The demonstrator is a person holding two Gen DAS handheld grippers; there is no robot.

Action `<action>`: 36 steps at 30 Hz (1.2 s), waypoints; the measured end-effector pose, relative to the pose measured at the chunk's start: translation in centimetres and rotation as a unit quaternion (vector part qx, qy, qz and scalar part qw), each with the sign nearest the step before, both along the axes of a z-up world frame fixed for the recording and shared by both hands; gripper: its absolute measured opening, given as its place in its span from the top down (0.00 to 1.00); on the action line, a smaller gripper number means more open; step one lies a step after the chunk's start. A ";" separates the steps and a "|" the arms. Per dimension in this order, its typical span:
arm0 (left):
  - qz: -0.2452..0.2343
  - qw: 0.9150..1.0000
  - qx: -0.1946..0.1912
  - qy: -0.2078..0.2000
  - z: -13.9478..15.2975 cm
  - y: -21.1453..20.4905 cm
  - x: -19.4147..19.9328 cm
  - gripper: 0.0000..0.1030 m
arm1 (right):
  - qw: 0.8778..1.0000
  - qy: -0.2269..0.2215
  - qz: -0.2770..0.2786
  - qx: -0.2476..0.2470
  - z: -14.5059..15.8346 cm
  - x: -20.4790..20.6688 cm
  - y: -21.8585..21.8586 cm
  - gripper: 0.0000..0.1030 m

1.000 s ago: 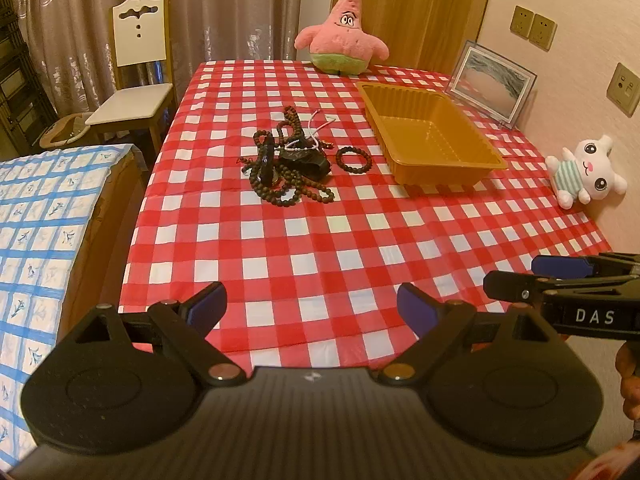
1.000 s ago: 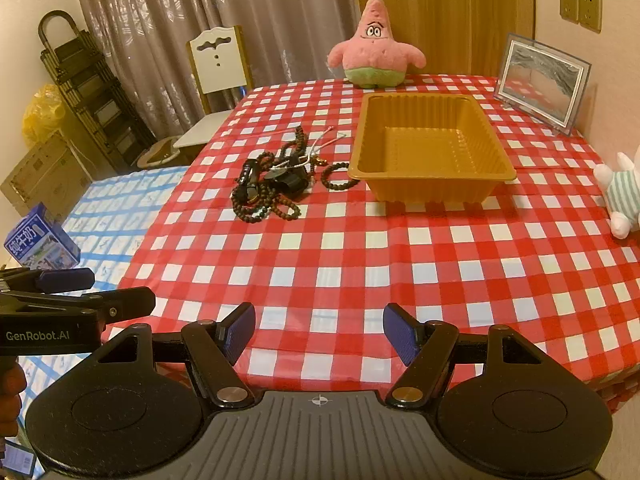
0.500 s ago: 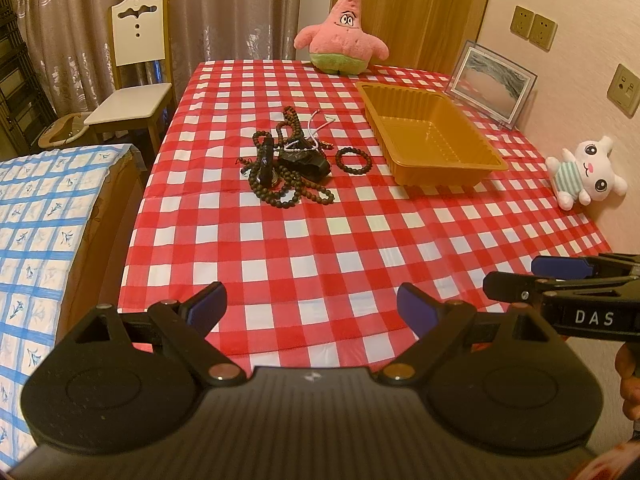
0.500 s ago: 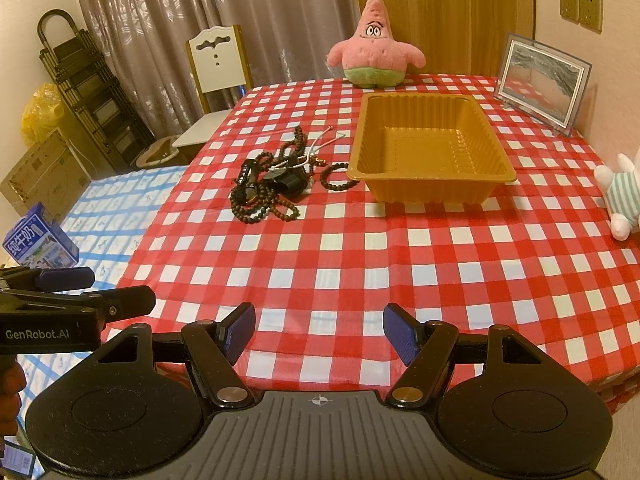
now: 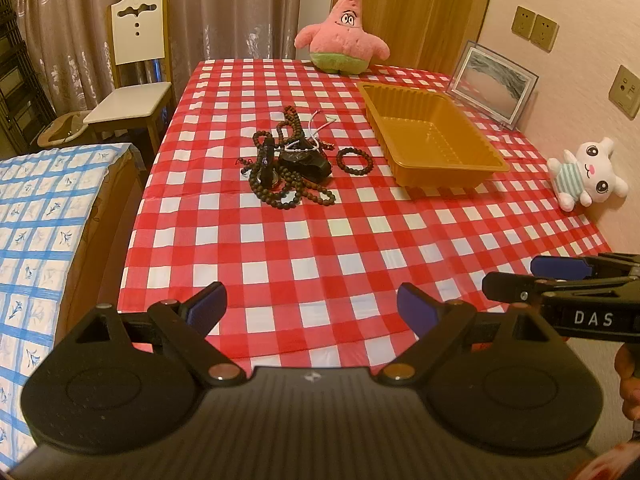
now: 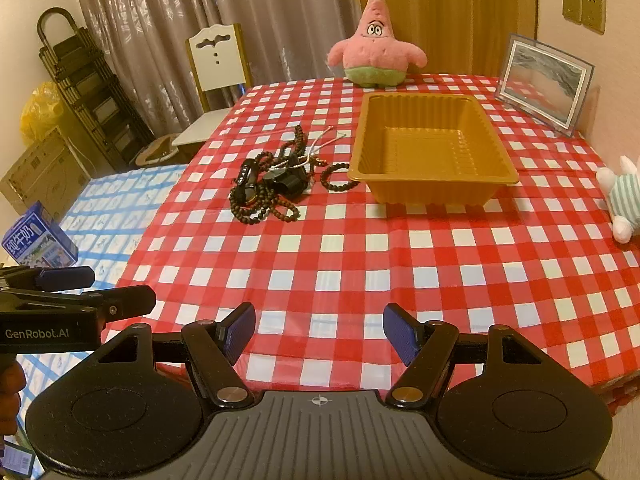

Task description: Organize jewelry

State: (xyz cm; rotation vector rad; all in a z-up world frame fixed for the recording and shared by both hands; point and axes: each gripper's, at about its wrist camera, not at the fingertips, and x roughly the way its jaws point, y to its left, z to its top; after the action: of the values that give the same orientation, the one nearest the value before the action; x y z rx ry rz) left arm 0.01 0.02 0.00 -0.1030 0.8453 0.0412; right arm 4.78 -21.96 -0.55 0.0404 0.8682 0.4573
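A pink star plush [image 6: 376, 46] sits at the far edge of the checkered counter [image 6: 360, 272]. A picture frame [image 6: 544, 82] leans by the wall, a white plush [image 5: 586, 172] lies nearby. A chair [image 5: 136, 80] stands beside.

Both wrist views look downward across the shared table [image 5: 320, 264] from its near edge.

Jewelry pile [image 5: 290, 168] left of tray [image 5: 436, 138]
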 end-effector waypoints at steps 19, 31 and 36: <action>0.000 1.000 -0.001 0.001 0.0 0.0 0.0 0.12 | 1.000 0.001 0.003 -0.002 -0.6 0.8 0.4 0.31; 0.000 1.000 -0.002 0.002 0.0 0.0 0.0 0.12 | 1.000 0.000 0.008 -0.003 -0.4 0.7 0.9 0.31; 0.000 1.000 -0.002 0.002 0.0 0.0 0.0 0.12 | 1.000 0.001 0.010 -0.004 -0.4 0.9 0.9 0.31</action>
State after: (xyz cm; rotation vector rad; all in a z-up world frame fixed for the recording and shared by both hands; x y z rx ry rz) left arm 0.05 0.05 0.00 -0.1070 0.8490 0.0406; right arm 5.64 -21.09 -0.99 0.0254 0.8723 0.4728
